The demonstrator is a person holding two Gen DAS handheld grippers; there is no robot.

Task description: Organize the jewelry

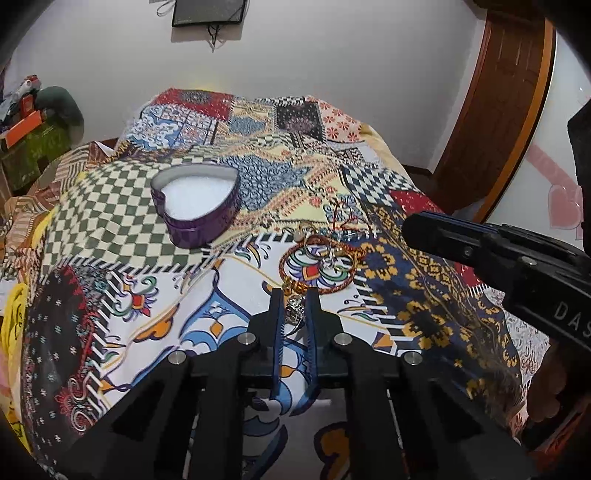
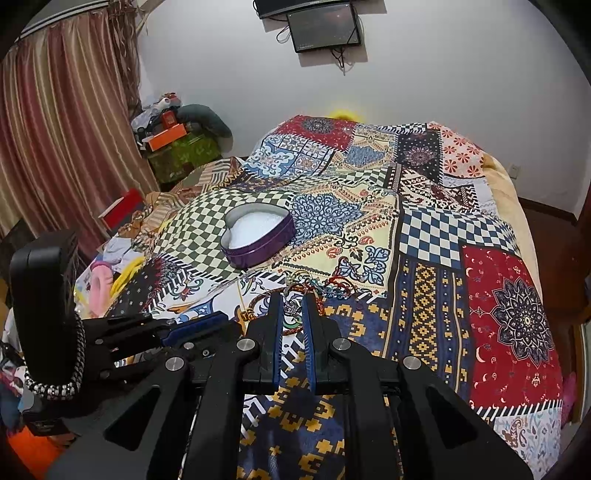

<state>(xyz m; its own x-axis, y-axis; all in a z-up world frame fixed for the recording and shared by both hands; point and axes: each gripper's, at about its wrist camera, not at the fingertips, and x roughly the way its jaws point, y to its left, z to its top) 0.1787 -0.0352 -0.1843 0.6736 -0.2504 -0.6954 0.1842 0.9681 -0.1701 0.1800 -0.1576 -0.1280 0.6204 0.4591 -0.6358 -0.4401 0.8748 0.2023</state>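
A purple heart-shaped tin (image 1: 197, 206) with white lining sits open on the patchwork bedspread; it also shows in the right wrist view (image 2: 258, 236). A pile of jewelry (image 1: 325, 254) lies in front of it: a brown braided bracelet, rings and red cords. My left gripper (image 1: 294, 295) is narrowly open, with a silver pendant (image 1: 294, 308) between its jaws. My right gripper (image 2: 293, 301) is narrowly open around a silver piece (image 2: 291, 306) at the pile's near edge (image 2: 314, 288). Whether either one is pinching its piece is unclear.
The patchwork bedspread (image 2: 443, 258) covers the whole bed. Boxes and clutter (image 2: 173, 144) stand at the far left by a curtain. A wooden door (image 1: 491, 110) is at the right. A screen (image 2: 321, 26) hangs on the wall.
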